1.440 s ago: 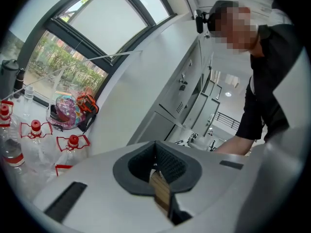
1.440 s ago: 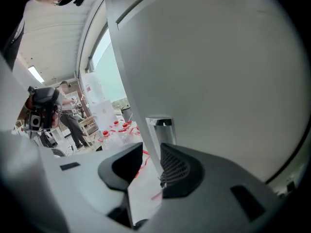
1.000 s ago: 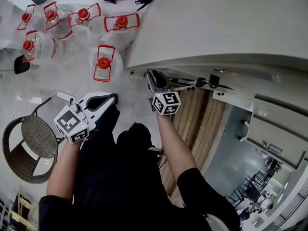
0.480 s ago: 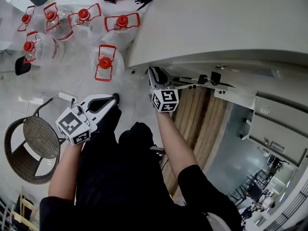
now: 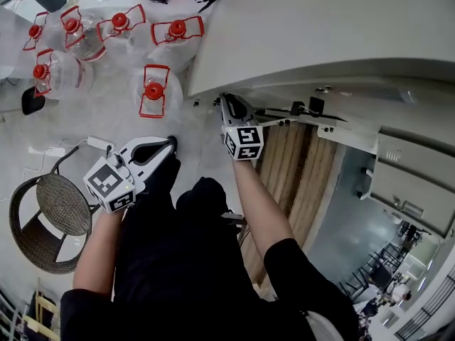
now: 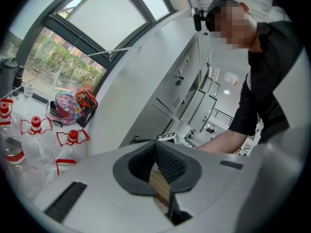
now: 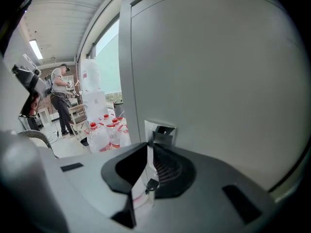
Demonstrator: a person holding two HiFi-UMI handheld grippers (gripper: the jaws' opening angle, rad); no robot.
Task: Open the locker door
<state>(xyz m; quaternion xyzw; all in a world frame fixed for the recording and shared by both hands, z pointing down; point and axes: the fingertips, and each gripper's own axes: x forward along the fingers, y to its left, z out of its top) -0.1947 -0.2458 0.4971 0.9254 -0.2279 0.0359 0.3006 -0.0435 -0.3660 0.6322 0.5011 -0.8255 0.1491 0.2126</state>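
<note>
The right gripper [image 5: 225,102], jaws pressed together, has its tips at the recessed handle [image 7: 160,129] of the grey locker door [image 5: 320,27] at twelve o'clock. The left gripper [image 5: 168,141], closed and empty, hangs at nine o'clock.

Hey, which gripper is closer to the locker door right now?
Right. The right gripper is shut on the edge of the locker door, so it touches it. The left gripper is shut and empty, held apart from the door over the floor.
</note>
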